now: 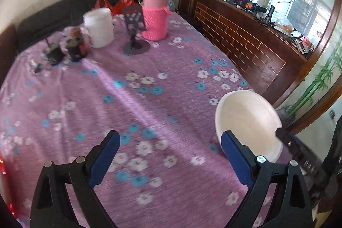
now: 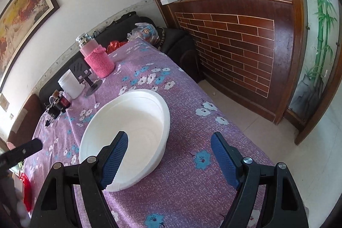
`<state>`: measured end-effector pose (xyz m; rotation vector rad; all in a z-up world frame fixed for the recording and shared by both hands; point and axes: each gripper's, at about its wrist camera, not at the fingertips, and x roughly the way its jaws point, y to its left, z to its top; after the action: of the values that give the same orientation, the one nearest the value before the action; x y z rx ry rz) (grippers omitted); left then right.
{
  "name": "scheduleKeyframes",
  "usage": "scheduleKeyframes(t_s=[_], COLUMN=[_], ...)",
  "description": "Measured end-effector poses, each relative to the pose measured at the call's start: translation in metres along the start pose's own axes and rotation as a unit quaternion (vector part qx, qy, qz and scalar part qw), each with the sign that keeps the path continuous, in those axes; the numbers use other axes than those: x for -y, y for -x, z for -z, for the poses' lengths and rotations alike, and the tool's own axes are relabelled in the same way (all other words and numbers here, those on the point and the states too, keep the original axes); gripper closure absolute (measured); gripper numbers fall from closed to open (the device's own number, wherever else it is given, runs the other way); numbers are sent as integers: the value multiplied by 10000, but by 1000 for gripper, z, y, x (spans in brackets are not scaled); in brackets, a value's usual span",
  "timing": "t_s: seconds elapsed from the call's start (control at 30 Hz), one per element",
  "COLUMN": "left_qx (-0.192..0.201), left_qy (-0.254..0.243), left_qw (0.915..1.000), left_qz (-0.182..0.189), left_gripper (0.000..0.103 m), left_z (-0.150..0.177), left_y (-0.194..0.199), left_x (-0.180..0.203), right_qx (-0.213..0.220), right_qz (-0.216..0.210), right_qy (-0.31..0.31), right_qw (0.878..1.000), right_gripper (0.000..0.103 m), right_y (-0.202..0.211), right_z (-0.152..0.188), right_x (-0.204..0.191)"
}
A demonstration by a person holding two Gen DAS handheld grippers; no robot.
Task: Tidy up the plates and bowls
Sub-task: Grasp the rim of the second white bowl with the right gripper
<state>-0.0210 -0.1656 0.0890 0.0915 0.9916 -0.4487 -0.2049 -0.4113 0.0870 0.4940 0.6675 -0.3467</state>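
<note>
A white bowl sits on the purple flowered tablecloth near the table's right edge; it also shows in the left wrist view. My right gripper is open, its left finger over the bowl's near rim and its right finger outside the bowl. Nothing is held in it. My left gripper is open and empty above the cloth, just left of the bowl. The tip of my right gripper shows in the left wrist view at the bowl's right rim.
At the table's far end stand a pink-sleeved thermos, a white tub, a dark stand and small dark jars. A brick-patterned wooden counter is to the right, past the table edge.
</note>
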Motion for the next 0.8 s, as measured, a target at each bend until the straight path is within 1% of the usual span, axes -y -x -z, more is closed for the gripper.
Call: scheduleKeyframes(t_s=[0.03, 0.1, 0.13, 0.17, 0.2, 0.23, 0.3, 0.4, 0.47, 0.5, 0.53, 0.57, 0.6, 0.63, 0.67, 0.7, 0.73, 0.77, 0.8], left_qx=[-41, -169, -250, -312, -407, -484, -593, -751, -808, -841, -882, -938, -980, -925, -913, -908, -893, -873, -822], left_qy=[15, -17, -57, -75, -69, -52, -40, -65, -79, -85, -83, -77, -64, -74, -77, -56, -44, -60, -116], left_qw=[10000, 9998, 9996, 9993, 9987, 9982, 9973, 9961, 9956, 9953, 9949, 9942, 9936, 9942, 9940, 9936, 9933, 9935, 9942], left_qz=[74, 97, 146, 211, 286, 347, 423, 458, 473, 473, 487, 517, 554, 543, 590, 677, 730, 727, 688], left_gripper=[8, 10, 19, 24, 32, 36, 38, 46, 46, 48, 57, 62, 68, 70, 76, 80, 85, 88, 88], left_z=[-3, -9, -10, -11, -12, -12, -12, -10, -7, -6, -4, -3, -2, -2, -2, -1, 0, 0, 2], left_y=[-9, -27, -36, -42, -50, -57, -68, -83, -90, -93, -95, -99, -101, -100, -100, -100, -98, -97, -94], left_x=[5, 14, 19, 24, 28, 32, 37, 45, 48, 49, 49, 49, 49, 50, 50, 50, 50, 50, 52], right_qx=[-48, -133, -171, -211, -239, -255, -287, -353, -424, -459, -498, -523, -539, -549, -578, -624, -656, -680, -689], right_qz=[-1, 27, 41, 49, 69, 91, 93, 138, 177, 176, 156, 153, 157, 146, 112, 68, 25, -17, -42], right_qy=[14, 41, 47, 55, 66, 74, 74, 95, 129, 124, 117, 116, 121, 121, 114, 105, 97, 94, 117], right_qw=[10000, 9999, 9998, 9997, 9997, 9996, 9995, 9992, 9989, 9987, 9986, 9984, 9983, 9983, 9982, 9980, 9978, 9976, 9975], right_gripper=[20, 20, 20, 20, 20, 20, 24, 32, 37, 39, 45, 52, 55, 61, 70, 74, 80, 84, 85], right_y=[-4, -10, -13, -16, -18, -20, -23, -28, -33, -35, -37, -39, -40, -41, -43, -44, -45, -45, -45], right_z=[-1, -1, -2, -3, -3, -4, -5, -6, -6, -6, -5, -5, -5, -5, -5, -4, -4, -3, -2], right_x=[-1, -3, -3, -4, -5, -5, -6, -7, -9, -9, -9, -10, -10, -11, -12, -13, -14, -15, -18])
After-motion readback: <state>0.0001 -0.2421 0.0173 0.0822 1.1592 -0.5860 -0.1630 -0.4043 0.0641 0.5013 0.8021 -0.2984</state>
